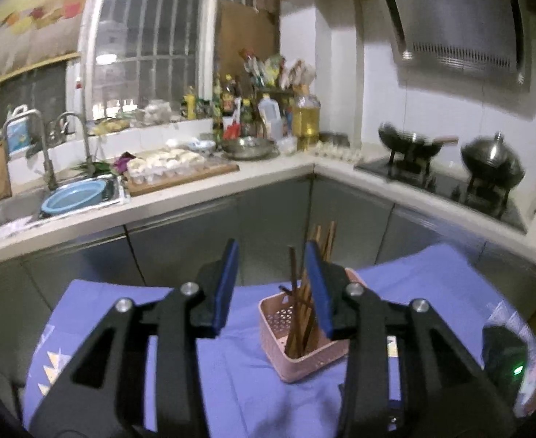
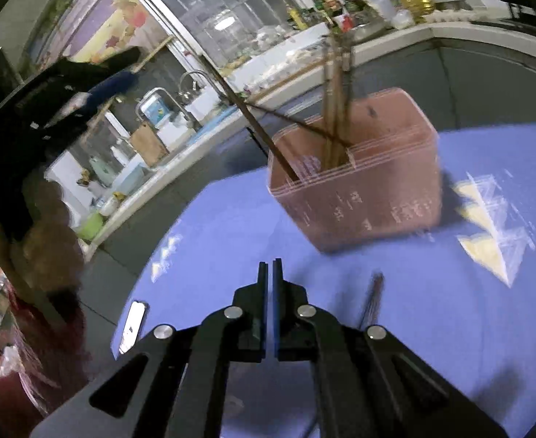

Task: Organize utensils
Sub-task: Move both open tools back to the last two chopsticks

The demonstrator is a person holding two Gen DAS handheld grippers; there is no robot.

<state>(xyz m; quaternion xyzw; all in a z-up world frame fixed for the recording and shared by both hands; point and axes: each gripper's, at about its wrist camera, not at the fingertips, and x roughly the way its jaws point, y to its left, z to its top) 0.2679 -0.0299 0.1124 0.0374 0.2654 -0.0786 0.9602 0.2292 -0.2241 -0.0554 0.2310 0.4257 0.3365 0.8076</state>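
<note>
A pink perforated basket (image 1: 306,356) stands on a table with a blue cloth (image 1: 231,372). Several brown chopsticks (image 1: 299,314) stand in it, leaning. My left gripper (image 1: 273,273) is open and empty, held above and just in front of the basket. In the right wrist view the basket (image 2: 370,197) and its chopsticks (image 2: 335,109) are blurred. My right gripper (image 2: 270,273) is shut and empty, low over the cloth (image 2: 249,226), short of the basket. A dark chopstick (image 2: 372,297) lies blurred on the cloth to its right. The left gripper (image 2: 114,84) shows at upper left.
A kitchen counter (image 1: 180,197) runs behind the table, with a sink (image 1: 74,193), a cutting board (image 1: 180,171), bottles and two woks on a stove (image 1: 447,179). A dark device with a green light (image 1: 505,368) sits at the table's right edge. A phone (image 2: 133,325) lies on the cloth's left edge.
</note>
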